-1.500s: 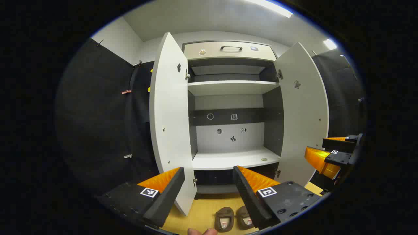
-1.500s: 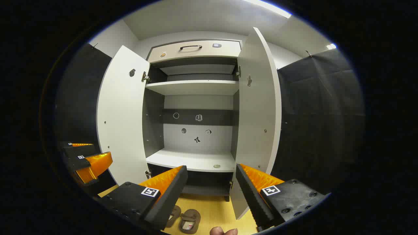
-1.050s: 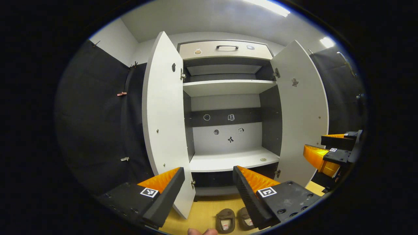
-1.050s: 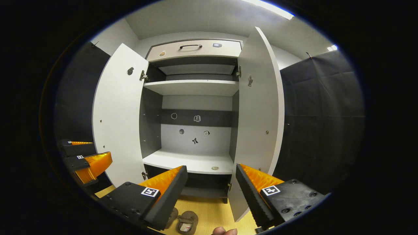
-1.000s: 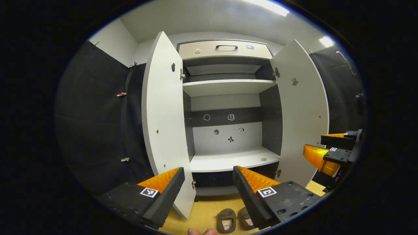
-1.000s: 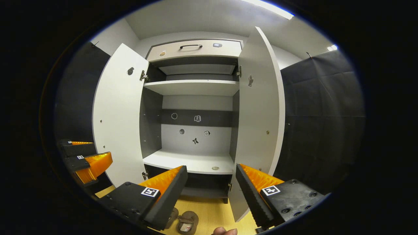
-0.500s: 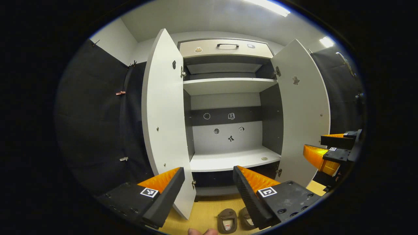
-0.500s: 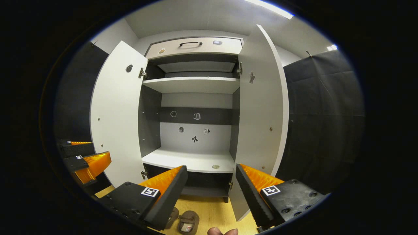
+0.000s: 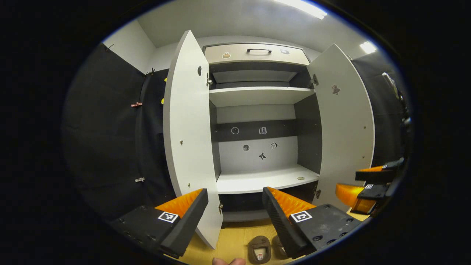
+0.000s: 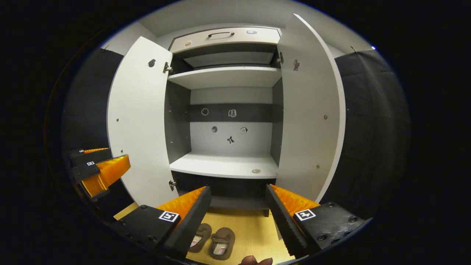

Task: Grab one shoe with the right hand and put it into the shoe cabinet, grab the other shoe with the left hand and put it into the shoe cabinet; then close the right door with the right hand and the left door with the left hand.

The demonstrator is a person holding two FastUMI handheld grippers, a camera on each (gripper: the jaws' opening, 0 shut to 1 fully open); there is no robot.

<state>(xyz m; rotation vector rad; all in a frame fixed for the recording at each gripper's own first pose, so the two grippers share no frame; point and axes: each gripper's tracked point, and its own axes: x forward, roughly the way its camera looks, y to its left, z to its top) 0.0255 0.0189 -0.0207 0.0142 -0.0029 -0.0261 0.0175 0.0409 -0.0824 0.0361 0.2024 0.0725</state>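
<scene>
From the left gripper view, the left gripper (image 9: 234,206) hangs in front of the tall white shoe cabinet (image 9: 257,55) with its jaws apart and nothing between them. The white left door (image 9: 187,140) and white right door (image 9: 346,132) both stand wide open, and the pale lower shelf (image 9: 265,180) is bare apart from one small round thing near its right end. Low on the yellow wooden floor (image 9: 232,239) sit the two brown slippers (image 9: 259,250), side by side and partly hidden behind this gripper's right finger. Farther off at the right edge, the right gripper (image 9: 362,184) hangs lower, near the foot of the right door.

From the right gripper view, the right gripper (image 10: 238,209) tilts down toward the floor, jaws apart and empty. The pair of slippers lies just below and between its fingers, the right slipper (image 10: 222,243) touching or almost touching the left slipper (image 10: 200,237). The left gripper shows at the left edge, beside the left door.

The step in hand looks like the right hand's reach for its shoe, nothing yet stowed. To do it well, I would bring the jaws straight down over the right slipper's upper or one side wall, keeping clear of its neighbour so only one is pinched, then lift it level onto the lower shelf, well back from the edge so the doors can shut.
</scene>
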